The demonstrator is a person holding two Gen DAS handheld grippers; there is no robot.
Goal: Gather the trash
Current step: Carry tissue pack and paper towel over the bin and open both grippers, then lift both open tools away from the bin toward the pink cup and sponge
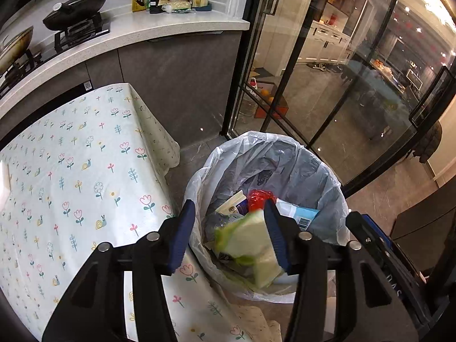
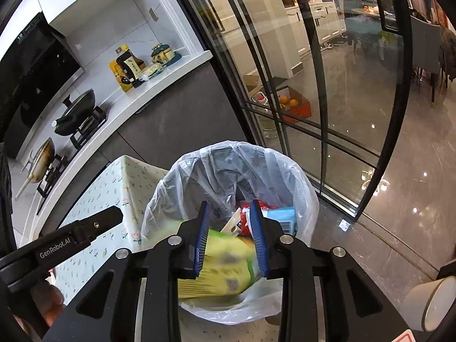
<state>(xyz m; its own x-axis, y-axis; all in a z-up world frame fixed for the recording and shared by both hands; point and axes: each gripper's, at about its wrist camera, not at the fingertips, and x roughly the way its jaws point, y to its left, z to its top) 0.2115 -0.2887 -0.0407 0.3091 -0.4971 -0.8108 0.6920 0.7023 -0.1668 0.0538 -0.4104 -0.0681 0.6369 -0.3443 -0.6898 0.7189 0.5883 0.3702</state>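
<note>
Two grippers are being held just above one lined bin (image 1: 256,139), both being pointed down into its mouth. The left gripper (image 1: 228,203) is being kept wide apart and is clamping nothing. The right gripper (image 2: 230,203) is also being kept apart. One green and yellow packet (image 2: 225,262) is being seen blurred beneath its fingers, spreading wider than their gap, so it is judged to be loose and dropping into the bin, not gripped. Its long axis cannot be told. The right gripper is judged the nearer. Already inside the bin, three other pieces are being counted: one red wrapper (image 1: 258,196), one blue and white packet (image 1: 302,213) and one cream packet (image 1: 230,202). One flowered table (image 1: 71,171) is touching the bin's left side.
</note>
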